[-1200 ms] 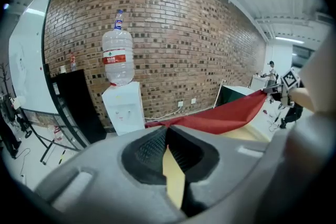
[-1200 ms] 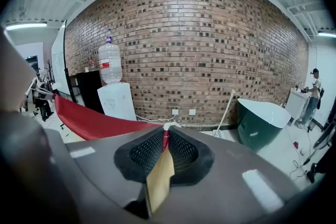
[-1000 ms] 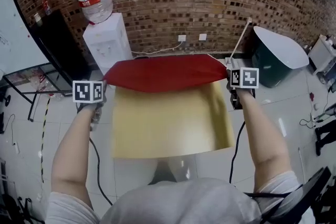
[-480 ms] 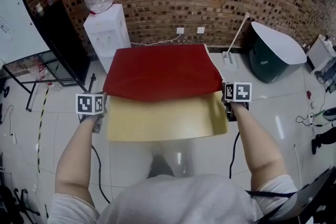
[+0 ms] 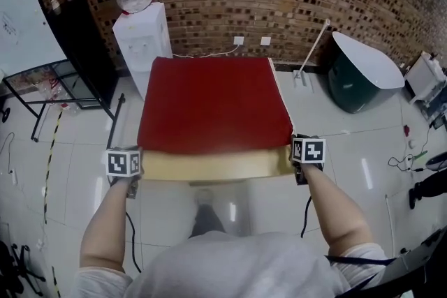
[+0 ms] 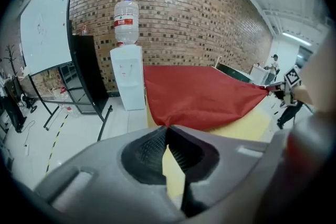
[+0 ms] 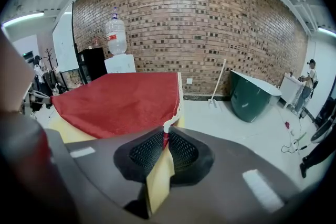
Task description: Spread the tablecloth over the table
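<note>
Between the left gripper's (image 6: 167, 136) fingers (image 6: 146, 152) sat a near corner of the cloth (image 6: 202, 97), pinched tight, red at the tips and yellow behind them. The right gripper (image 7: 165, 140) matched it: its fingers (image 7: 182, 153) were closed on the other near corner. Ahead of both pairs the cloth ran out red and mostly flat to the far edge, with a slack fold just beyond the left fingers. Between the two pairs a yellow band, seemingly the underside, showed along the near edge. The counter lay hidden beneath.

The spread looked nearly done, with only the near edge left to settle. To finish well, I judged, both grips should hold firm while the corners come down together and level, so the edge between the fingers runs straight and taut. An even pull toward the body would take out the slack by the left fingers without dragging the far edge off. The yellow band should drop over the near side, not tuck under. Only with the cloth flat and square should the fingers let go, both at once.
</note>
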### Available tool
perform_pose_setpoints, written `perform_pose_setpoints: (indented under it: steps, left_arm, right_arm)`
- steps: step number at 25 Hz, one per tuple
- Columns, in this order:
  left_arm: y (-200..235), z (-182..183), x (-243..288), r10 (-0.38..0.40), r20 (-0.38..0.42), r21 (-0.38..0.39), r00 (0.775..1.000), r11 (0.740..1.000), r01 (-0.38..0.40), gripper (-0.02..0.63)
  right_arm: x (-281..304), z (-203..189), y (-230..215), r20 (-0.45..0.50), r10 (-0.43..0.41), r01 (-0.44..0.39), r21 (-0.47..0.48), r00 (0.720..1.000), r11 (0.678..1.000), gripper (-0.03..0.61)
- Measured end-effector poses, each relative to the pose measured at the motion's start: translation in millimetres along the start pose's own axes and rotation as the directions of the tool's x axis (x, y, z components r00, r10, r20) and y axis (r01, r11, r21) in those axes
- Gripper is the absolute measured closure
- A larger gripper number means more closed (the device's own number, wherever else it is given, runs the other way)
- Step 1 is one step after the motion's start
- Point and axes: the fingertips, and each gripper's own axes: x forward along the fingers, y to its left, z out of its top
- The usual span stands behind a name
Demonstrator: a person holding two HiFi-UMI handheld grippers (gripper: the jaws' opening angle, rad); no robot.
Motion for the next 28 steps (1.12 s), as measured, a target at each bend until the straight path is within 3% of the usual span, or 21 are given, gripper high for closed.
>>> perform_pose_setpoints:
  steps: [13,28]
  left_arm:
    - [-11,-75,-3,-0.014,-0.033,-0.058,0.999,0.998,0.012,0.601]
    - [-15,-101,-1,0.011,-0.045,-0.077,0.999,0.997,-0.014,0.572]
  right_arm:
    - [-17,-83,-3,-0.059,-0.057,0.054,-0.061,0.997,0.997,0.548]
    - [-21,-109,-11,-0.037,-0.064,0.064,0.000,0.997,0.998,0.531]
